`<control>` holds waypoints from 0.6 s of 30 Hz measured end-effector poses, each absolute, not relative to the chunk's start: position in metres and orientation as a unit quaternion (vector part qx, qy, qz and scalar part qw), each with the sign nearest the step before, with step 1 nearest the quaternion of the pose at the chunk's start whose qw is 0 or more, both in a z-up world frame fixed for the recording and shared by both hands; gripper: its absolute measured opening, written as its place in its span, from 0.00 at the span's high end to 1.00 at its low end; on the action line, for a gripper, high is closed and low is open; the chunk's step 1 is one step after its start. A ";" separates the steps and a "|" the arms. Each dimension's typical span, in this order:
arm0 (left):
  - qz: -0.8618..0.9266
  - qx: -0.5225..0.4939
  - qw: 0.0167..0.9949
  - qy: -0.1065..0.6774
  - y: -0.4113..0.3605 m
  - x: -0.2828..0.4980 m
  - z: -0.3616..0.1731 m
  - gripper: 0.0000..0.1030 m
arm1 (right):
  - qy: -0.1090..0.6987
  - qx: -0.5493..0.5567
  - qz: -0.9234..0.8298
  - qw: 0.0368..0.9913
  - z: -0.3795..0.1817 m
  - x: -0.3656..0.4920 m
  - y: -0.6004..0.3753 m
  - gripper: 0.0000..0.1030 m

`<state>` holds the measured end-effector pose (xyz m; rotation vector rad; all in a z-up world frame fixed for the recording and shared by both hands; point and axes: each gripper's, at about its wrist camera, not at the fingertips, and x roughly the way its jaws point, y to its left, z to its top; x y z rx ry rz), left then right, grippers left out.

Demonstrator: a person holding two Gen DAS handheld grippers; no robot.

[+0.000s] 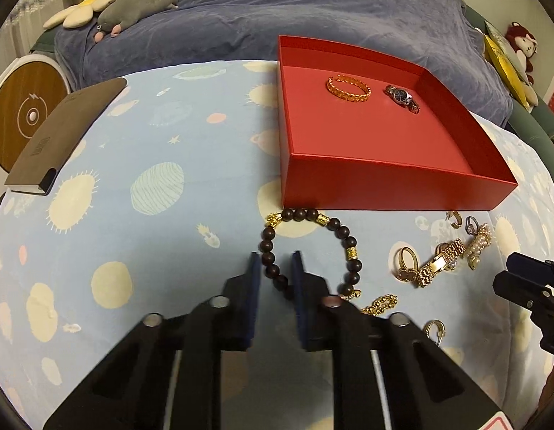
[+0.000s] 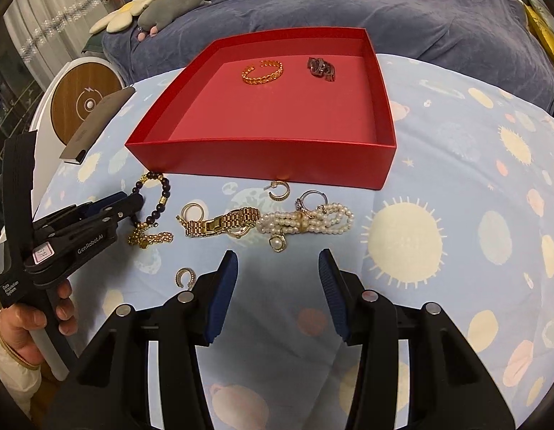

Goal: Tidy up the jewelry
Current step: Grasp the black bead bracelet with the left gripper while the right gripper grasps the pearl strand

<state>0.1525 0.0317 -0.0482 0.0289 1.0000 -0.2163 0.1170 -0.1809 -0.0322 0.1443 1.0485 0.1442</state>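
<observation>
A red box (image 1: pixel 384 182) (image 2: pixel 262 159) holds a gold bangle (image 1: pixel 348 87) (image 2: pixel 262 71) and a dark watch (image 1: pixel 403 98) (image 2: pixel 321 68). A dark bead bracelet (image 1: pixel 343 231) (image 2: pixel 162 197) lies in front of the box. My left gripper (image 1: pixel 277 261) (image 2: pixel 133 202) has its fingers either side of the bracelet's left strand, with a narrow gap around the beads. My right gripper (image 2: pixel 277 261) (image 1: pixel 516 268) is open and empty, just short of a pearl bracelet (image 2: pixel 305 220) and a gold watch (image 2: pixel 223 224) (image 1: pixel 438 265).
Gold rings (image 1: pixel 407 265), hoop earrings (image 2: pixel 278 190) (image 2: pixel 185 276), a gold chain (image 2: pixel 151 238) and a pearl pendant (image 2: pixel 277 243) lie loose on the planet-print cloth (image 2: pixel 438 179). A dark flat case (image 1: pixel 58 139) lies far left. A blue sofa (image 1: pixel 277 7) is behind.
</observation>
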 end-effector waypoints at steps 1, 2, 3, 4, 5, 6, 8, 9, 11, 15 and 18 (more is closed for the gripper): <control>-0.108 0.010 0.870 0.480 0.032 0.152 -0.048 0.92 | 0.502 0.072 0.066 0.859 -0.033 0.118 -0.182 0.56; -0.112 0.006 0.868 0.483 0.032 0.150 -0.048 0.93 | 0.504 0.079 0.065 0.858 -0.034 0.118 -0.184 0.56; -0.116 0.007 0.867 0.484 0.031 0.148 -0.047 0.95 | 0.505 0.085 0.064 0.856 -0.034 0.118 -0.185 0.56; -0.118 0.007 0.867 0.484 0.031 0.146 -0.045 0.95 | 0.507 0.092 0.063 0.855 -0.034 0.119 -0.187 0.56; -0.120 0.004 0.867 0.484 0.031 0.143 -0.043 0.95 | 0.509 0.098 0.063 0.853 -0.035 0.119 -0.189 0.56; -0.125 -0.001 0.866 0.484 0.032 0.140 -0.039 0.95 | 0.510 0.106 0.061 0.851 -0.035 0.120 -0.191 0.56; -0.135 -0.009 0.866 0.482 0.033 0.134 -0.031 0.95 | 0.513 0.120 0.061 0.848 -0.037 0.122 -0.193 0.56; -0.140 -0.010 0.866 0.479 0.033 0.130 -0.026 0.95 | 0.514 0.126 0.062 0.846 -0.037 0.123 -0.194 0.56; -0.150 -0.011 0.868 0.473 0.032 0.123 -0.018 0.95 | 0.516 0.134 0.066 0.843 -0.039 0.127 -0.192 0.56; -0.162 -0.014 0.868 0.469 0.031 0.117 -0.010 0.95 | 0.516 0.153 0.065 0.840 -0.042 0.136 -0.187 0.56; -0.164 -0.018 0.868 0.469 0.033 0.116 -0.008 0.95 | 0.516 0.172 0.052 0.837 -0.045 0.148 -0.185 0.56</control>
